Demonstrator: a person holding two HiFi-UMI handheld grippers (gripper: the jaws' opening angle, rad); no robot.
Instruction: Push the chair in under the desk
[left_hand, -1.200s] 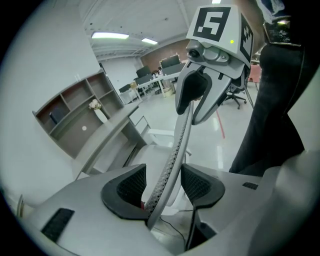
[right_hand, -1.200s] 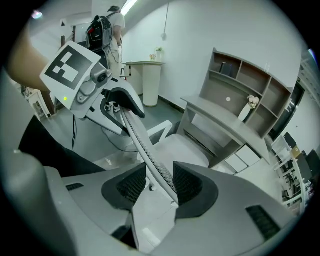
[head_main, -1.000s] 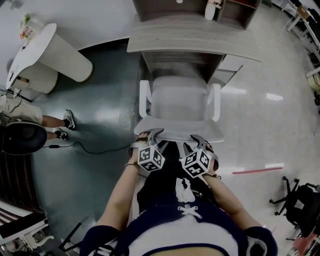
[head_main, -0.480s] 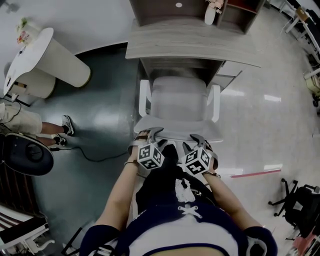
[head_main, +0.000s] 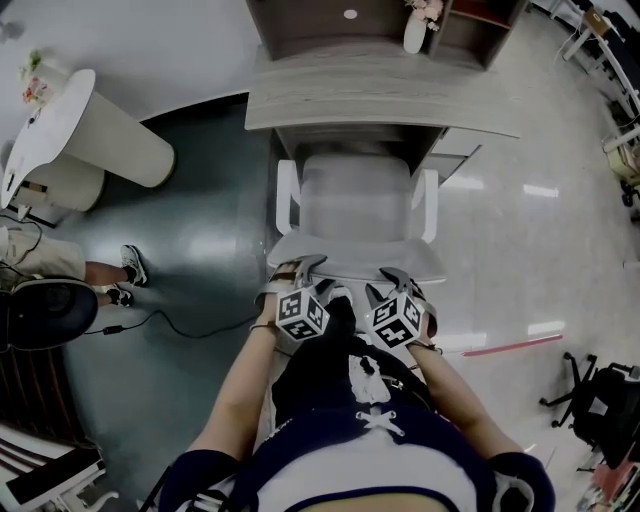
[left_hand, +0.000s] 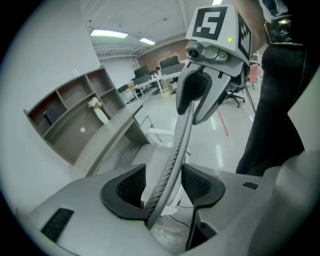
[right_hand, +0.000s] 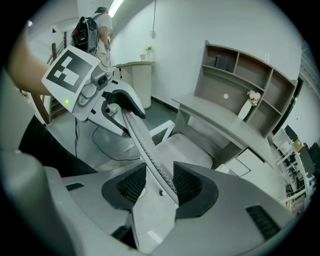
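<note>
A light grey chair (head_main: 355, 205) with white armrests faces the grey desk (head_main: 370, 85), its seat front at the desk's edge. Both grippers hold the top rim of its mesh backrest (head_main: 355, 262). My left gripper (head_main: 300, 272) is shut on the rim's left part, and the rim (left_hand: 175, 150) runs between its dark pads (left_hand: 125, 187). My right gripper (head_main: 395, 278) is shut on the right part, with the rim (right_hand: 145, 145) against its pads (right_hand: 187, 185). The desk also shows in both gripper views (left_hand: 110, 135) (right_hand: 225, 122).
A shelf unit with a white vase (head_main: 415, 30) stands on the desk. A white round stand (head_main: 80, 125) is at the left, with a person's feet (head_main: 125, 270) and a floor cable (head_main: 190, 325) nearby. A red floor strip (head_main: 510, 347) and black chair base (head_main: 590, 395) lie right.
The chair and both grippers have edged slightly toward the desk. The person's feet at the left have shifted. Both grips are unchanged.
</note>
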